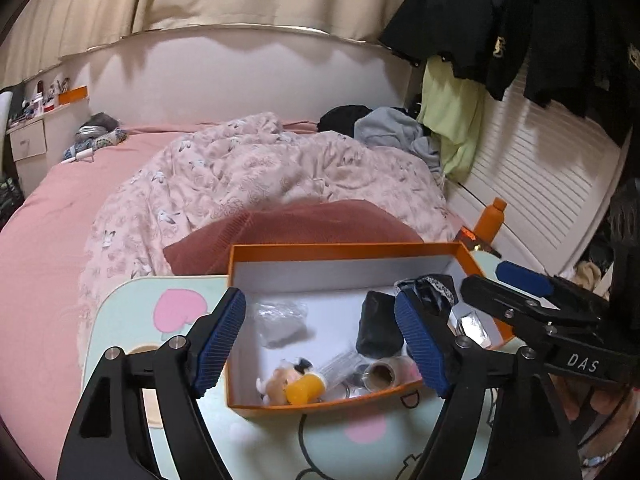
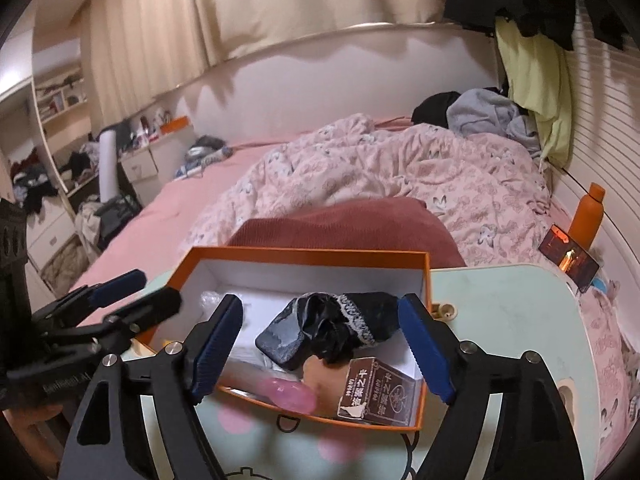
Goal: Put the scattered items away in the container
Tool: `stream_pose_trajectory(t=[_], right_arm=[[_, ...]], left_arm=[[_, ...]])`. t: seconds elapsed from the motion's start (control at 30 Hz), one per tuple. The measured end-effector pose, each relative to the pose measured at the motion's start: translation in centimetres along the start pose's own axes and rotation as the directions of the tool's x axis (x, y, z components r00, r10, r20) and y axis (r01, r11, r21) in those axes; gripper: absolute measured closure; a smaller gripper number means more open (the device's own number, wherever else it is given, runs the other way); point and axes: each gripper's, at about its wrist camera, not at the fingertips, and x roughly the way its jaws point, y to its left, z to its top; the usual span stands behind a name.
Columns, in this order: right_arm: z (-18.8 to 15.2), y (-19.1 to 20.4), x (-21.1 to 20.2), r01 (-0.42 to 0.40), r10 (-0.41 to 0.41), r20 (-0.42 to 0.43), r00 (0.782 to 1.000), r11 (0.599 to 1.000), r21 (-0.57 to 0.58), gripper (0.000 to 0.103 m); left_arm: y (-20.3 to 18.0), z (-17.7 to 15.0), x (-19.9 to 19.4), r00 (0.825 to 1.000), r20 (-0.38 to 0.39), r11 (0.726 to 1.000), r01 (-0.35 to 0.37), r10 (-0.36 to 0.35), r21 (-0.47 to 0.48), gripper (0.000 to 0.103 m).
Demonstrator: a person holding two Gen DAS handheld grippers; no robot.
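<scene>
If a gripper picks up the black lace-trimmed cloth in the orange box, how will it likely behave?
The cloth lies crumpled in folds, so it is probably floppy and will drape. It looks thin, so likely light. It lies over a black pouch, so it may drag against it.

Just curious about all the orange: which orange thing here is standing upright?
The orange bottle by the slatted white wall. It stands tall and capped, while the orange cardboard box lies flat and open.
</scene>
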Motion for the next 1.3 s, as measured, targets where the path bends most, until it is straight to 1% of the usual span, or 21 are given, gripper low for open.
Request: stream_pose_trajectory(t=[0.13,0.23,0.33,0.4,0.5,0.57,0.67,0.77,0.87,0.9,0.93,0.97,1.0,1.03,1.07,1.1,1.13,1.17,1.3], right_arm=[[-0.2,-0.1,-0.8,-0.012,0.012,-0.001,1.0,1.0,0.012,0.022],[-1.1,0.5,-1.5,-0.006,0.006,-0.021,1.0,1.0,-0.01,0.022],[-2.8,1.6,-2.4,0.031,-0.033,-0.053,0.998,0.998,-0.054,0.022],[-4.2,2.1,-2.8,0.043,-0.048,-0.074,0.996,0.997,-0.069,0.022],[-6.7,2.3,-3.1,0.064,-0.073,-0.119,0.99,0.995,-0.08,0.019],[-8.2,2.1,-2.9,0.081,-0.092,-0.153,0.984,0.994,-0.079,0.019],[-9.9,1.5,-2.3,0.112,-0.124,-0.199,0.972,0.991,-0.069,0.019],[-10.8,0.9,-1.4,0.144,-0.154,-0.257,0.954,0.988,-0.059,0.019],[-11.3,0.2,-0.6,0.161,-0.165,-0.295,0.941,0.986,-0.039,0.019],[-11.3,0.1,-0.5,0.165,-0.169,-0.297,0.94,0.986,-0.037,0.017],[-11.3,0.0,-0.5,0.171,-0.174,-0.297,0.939,0.985,-0.037,0.014],[-11.3,0.0,-0.4,0.176,-0.178,-0.297,0.938,0.984,-0.036,0.011],[-11.4,0.0,-0.4,0.18,-0.184,-0.296,0.937,0.983,-0.039,0.01],[-11.5,0.1,-0.3,0.19,-0.195,-0.299,0.934,0.981,-0.047,0.006],[-11.6,0.2,-0.1,0.203,-0.21,-0.303,0.93,0.978,-0.057,0.001],[-11.7,0.4,0.0,0.221,-0.233,-0.305,0.923,0.972,-0.073,0.0],[-11.9,0.4,0.1,0.243,-0.258,-0.303,0.917,0.966,-0.085,0.0],[-11.9,0.4,0.1,0.251,-0.265,-0.302,0.916,0.964,-0.085,0.0],[-11.9,0.3,0.1,0.25,-0.263,-0.301,0.917,0.965,-0.083,0.0]], left_arm=[[0.1,0.1,-0.8,1.0,-0.002,1.0,-0.007,0.007,-0.001,0.026],[-0.6,-0.7,-1.4,1.0,-0.023,1.0,-0.016,0.017,0.021,0.026],[-1.5,-2.3,-2.4,0.999,-0.047,0.999,-0.018,0.02,0.048,0.026],[-2.1,-3.8,-2.9,0.998,-0.067,0.999,-0.005,0.008,0.051,0.026],[-2.7,-6.3,-3.0,0.993,-0.116,0.999,0.003,0.002,0.05,0.026],[-3.0,-8.0,-2.5,0.988,-0.151,0.999,-0.011,0.019,0.053,0.026],[-3.1,-9.7,-1.5,0.979,-0.199,0.999,-0.026,0.035,0.047,0.026],[-2.6,-10.4,-0.7,0.972,-0.231,0.999,-0.048,0.052,0.022,0.026],[-1.9,-10.8,-0.2,0.964,-0.257,0.998,-0.068,0.063,-0.011,0.026],[-1.7,-11.1,0.1,0.96,-0.271,0.997,-0.075,0.067,-0.021,0.026],[-1.5,-11.3,0.3,0.956,-0.282,0.996,-0.086,0.076,-0.025,0.025],[-1.5,-11.6,0.5,0.953,-0.288,0.995,-0.101,0.092,-0.018,0.018],[-1.5,-11.8,0.6,0.949,-0.294,0.993,-0.117,0.111,-0.005,0.014],[-1.7,-12.0,0.7,0.946,-0.296,0.991,-0.132,0.129,0.011,0.013],[-1.9,-12.3,0.9,0.942,-0.302,0.989,-0.143,0.146,0.032,0.01],[-2.2,-12.5,1.2,0.936,-0.314,0.987,-0.153,0.162,0.054,0.0],[-2.4,-12.6,1.5,0.931,-0.322,0.985,-0.16,0.174,0.07,0.0],[-2.5,-12.7,1.5,0.931,-0.319,0.984,-0.162,0.178,0.076,0.0],[-2.2,-12.9,1.5,0.931,-0.319,0.984,-0.16,0.176,0.076,0.0]])
